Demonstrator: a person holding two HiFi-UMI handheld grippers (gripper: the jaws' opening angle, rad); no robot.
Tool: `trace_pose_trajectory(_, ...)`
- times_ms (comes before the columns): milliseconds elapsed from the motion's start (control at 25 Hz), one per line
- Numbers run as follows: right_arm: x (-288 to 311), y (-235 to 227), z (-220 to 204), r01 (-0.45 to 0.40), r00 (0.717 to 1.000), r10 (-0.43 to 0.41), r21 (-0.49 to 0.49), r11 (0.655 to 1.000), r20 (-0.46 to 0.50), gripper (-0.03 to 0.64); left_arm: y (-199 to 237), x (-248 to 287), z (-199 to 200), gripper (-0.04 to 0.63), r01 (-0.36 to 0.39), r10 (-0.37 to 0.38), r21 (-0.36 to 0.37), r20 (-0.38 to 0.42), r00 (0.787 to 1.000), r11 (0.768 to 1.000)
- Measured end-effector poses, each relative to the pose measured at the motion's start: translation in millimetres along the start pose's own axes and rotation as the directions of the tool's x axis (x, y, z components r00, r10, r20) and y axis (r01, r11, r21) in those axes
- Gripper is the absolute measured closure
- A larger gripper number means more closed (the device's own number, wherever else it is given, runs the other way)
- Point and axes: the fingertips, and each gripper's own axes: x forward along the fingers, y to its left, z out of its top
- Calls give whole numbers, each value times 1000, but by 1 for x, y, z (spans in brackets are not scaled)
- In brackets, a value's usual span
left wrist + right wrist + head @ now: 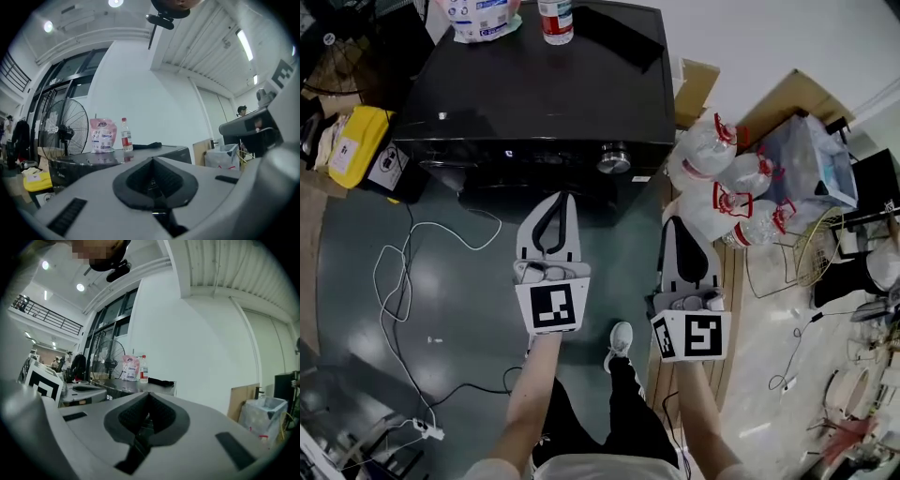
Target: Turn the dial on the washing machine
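At the far left of the floor a soft yellow bag (352, 141) stands beside the big black washing machine (534, 94), and a thin white cable (394, 281) lies in loops on the dark floor, nearer to me. On top of the machine, at its far edge, I see a pink detergent pouch (478, 17) and a clear bottle with a red label (555, 19).

The small round silver dial (614, 158) sits on the machine's near edge, right of the middle. I judge the task as not started: nothing touches the dial. My left gripper (559, 202) is clenched with nothing between its jaws, and it points at the machine front, a little left of the dial and nearer. My right gripper (677, 230) is also clenched and empty, near the machine's right corner.

To the right lie clear plastic jugs with red caps (722, 183). They are beside the machine, not in the way. I must open one gripper before taking the dial.
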Motion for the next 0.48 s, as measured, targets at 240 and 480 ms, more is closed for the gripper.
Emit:
trace_pose_trajectory(240, 10, -5, -42, 2, 1000, -2, 9, 1000, -2, 615, -12, 13, -39, 597, -13, 13, -24, -20, 1000, 1000)
trace_pose_trajectory(480, 9, 10, -66, -13, 1000, 13, 24, 1000, -14, 615, -17, 12, -60, 597, -11, 10, -40, -29, 1000, 999)
